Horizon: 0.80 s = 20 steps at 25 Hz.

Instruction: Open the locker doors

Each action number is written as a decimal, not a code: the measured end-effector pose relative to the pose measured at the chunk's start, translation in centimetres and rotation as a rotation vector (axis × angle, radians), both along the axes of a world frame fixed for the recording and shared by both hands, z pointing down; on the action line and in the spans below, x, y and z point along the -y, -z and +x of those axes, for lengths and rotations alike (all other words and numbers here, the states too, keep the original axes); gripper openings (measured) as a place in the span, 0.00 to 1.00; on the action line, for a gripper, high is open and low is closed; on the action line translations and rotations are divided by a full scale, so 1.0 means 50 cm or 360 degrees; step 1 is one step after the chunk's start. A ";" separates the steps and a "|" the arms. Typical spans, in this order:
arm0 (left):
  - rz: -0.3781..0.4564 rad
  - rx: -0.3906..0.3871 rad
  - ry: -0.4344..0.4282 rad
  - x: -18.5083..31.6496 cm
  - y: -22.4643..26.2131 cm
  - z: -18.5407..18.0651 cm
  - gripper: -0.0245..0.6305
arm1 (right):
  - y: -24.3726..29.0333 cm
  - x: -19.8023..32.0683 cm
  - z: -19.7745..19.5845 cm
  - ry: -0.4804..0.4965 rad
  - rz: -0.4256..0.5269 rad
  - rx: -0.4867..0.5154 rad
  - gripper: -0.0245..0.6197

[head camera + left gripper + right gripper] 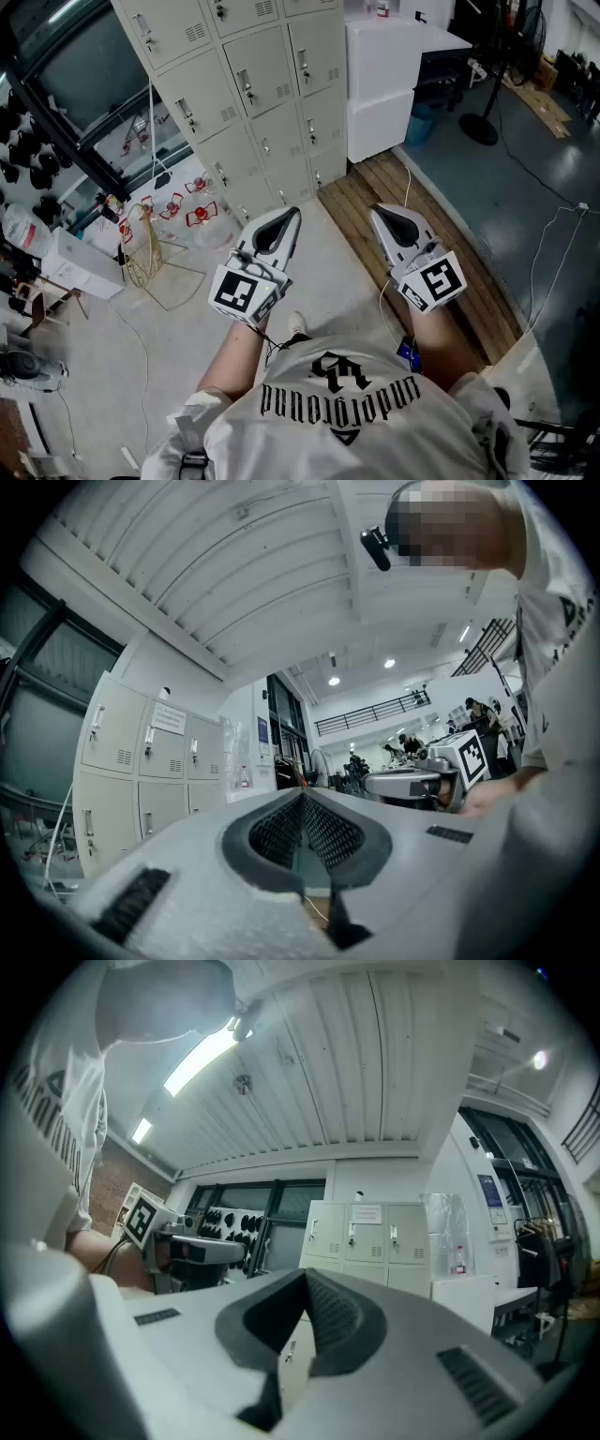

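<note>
A bank of beige lockers (253, 84) stands ahead of me, every door in view closed, each with a small handle and vent slots. Both grippers hover side by side well short of it, above the floor. The left gripper (292, 216) points at the lower lockers, its jaws together with nothing between them. My right gripper (377, 212) is likewise shut and empty. In the left gripper view the lockers (141, 761) lie far off to the left beyond the left gripper (302, 795). In the right gripper view the lockers (361, 1234) sit straight beyond the right gripper (305, 1275).
A white cabinet (384, 84) adjoins the lockers on the right. A wooden platform (422, 234) runs below it. A wire basket (142, 248) and clear bags with red-capped things (199, 217) lie at the left. A stand's round base (479, 128) and cables are on the dark floor.
</note>
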State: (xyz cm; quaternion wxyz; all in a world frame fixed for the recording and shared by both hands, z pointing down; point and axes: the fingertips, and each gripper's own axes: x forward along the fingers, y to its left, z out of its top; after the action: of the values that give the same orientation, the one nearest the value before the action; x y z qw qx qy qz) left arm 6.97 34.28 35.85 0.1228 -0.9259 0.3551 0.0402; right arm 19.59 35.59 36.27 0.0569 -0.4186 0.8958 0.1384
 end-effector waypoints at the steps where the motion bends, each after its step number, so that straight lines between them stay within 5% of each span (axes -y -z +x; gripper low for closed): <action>1: 0.0004 0.0001 0.0000 0.001 0.002 -0.003 0.05 | 0.000 0.002 -0.002 -0.0001 -0.0003 0.0000 0.05; 20: -0.0025 0.0013 0.0004 0.109 -0.026 -0.113 0.05 | -0.022 0.113 -0.096 0.0012 -0.0062 -0.0012 0.05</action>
State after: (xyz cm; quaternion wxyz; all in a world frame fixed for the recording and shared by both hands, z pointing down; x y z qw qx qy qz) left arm 1.30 28.82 37.13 0.1171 -0.9265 0.3560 0.0334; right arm 14.78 29.94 37.35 0.0459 -0.4158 0.9000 0.1224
